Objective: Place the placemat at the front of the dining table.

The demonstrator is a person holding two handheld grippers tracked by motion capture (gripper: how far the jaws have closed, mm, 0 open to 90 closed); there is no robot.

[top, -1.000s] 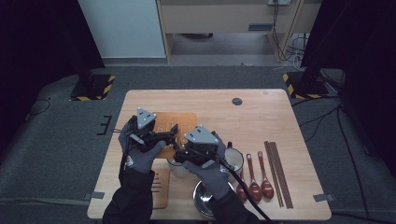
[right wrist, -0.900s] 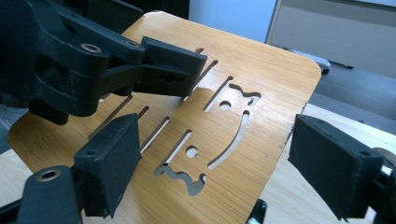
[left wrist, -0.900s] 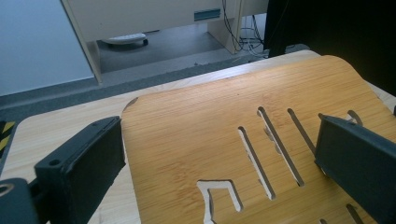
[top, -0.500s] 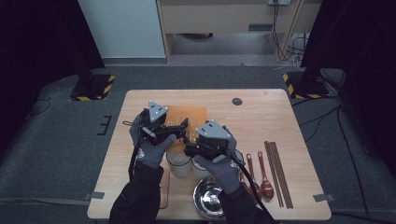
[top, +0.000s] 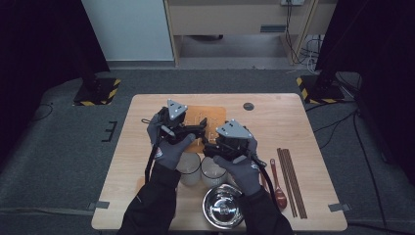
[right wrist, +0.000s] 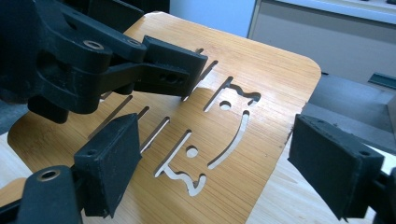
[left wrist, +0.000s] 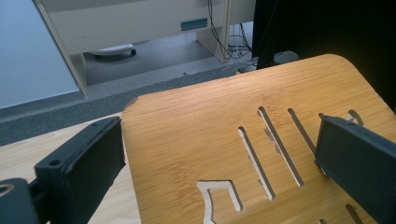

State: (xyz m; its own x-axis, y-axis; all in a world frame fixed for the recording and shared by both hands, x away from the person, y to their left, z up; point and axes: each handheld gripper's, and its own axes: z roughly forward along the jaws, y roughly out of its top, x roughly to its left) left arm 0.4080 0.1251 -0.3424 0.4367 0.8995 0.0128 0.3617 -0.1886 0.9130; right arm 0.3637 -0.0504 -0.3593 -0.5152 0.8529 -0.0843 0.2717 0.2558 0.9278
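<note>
Nearest me sit a steel bowl (top: pixel 222 209) and two glass cups (top: pixel 201 169), with spoons (top: pixel 275 179) and chopsticks (top: pixel 291 182) to the right. Past them, my right gripper (right wrist: pixel 212 165) has its jaws apart, straddling the bamboo board (right wrist: pixel 243 112) without pinching it. My left gripper (left wrist: pixel 219 156) is likewise spread wide, one jaw off the board's left edge, the other over its slots. The board lies flat mid-table, just ahead of and under both tongs, its long axis running across the table. The left sits a bit further onto it, so I judge it nearer for a grab. The table (top: pixel 274 120) beyond is bare wood.
</note>
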